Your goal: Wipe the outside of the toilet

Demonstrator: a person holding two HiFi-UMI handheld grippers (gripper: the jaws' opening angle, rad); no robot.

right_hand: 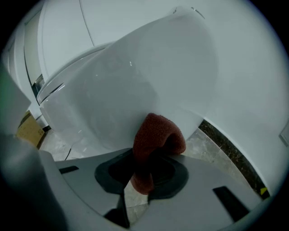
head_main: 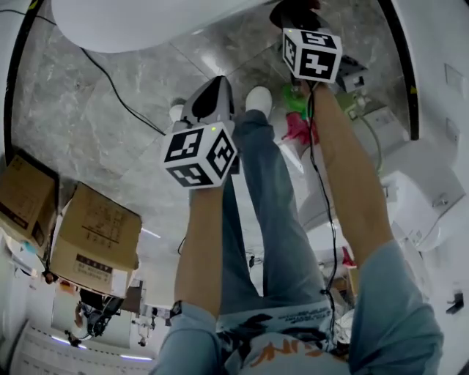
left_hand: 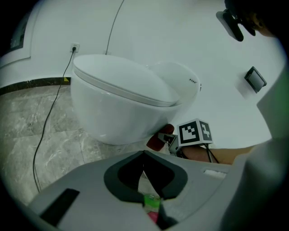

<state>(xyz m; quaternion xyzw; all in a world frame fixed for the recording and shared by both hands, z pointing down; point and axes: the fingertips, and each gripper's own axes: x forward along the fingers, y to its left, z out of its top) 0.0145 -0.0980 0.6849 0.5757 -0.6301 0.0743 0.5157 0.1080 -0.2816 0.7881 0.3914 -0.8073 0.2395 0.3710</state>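
Observation:
The white toilet [left_hand: 122,99] stands against the wall, lid down; its rim shows at the head view's top [head_main: 146,22]. My right gripper [right_hand: 146,155] is shut on a folded dark red cloth [right_hand: 156,135]. The cloth is up against the lower outer side of the bowl [right_hand: 126,90], near the wall. In the left gripper view the cloth [left_hand: 158,140] and the right gripper's marker cube [left_hand: 195,132] sit low behind the bowl. My left gripper [left_hand: 144,155] hangs back over the floor, shut, holding nothing. It is near the person's shoes [head_main: 212,91].
A black cable [head_main: 117,95] runs across the grey marble floor to a wall socket [left_hand: 75,47]. Two cardboard boxes [head_main: 95,238] sit at the left. A white fixture [head_main: 418,198] is at the right, and a green and pink item [head_main: 297,121] lies by it.

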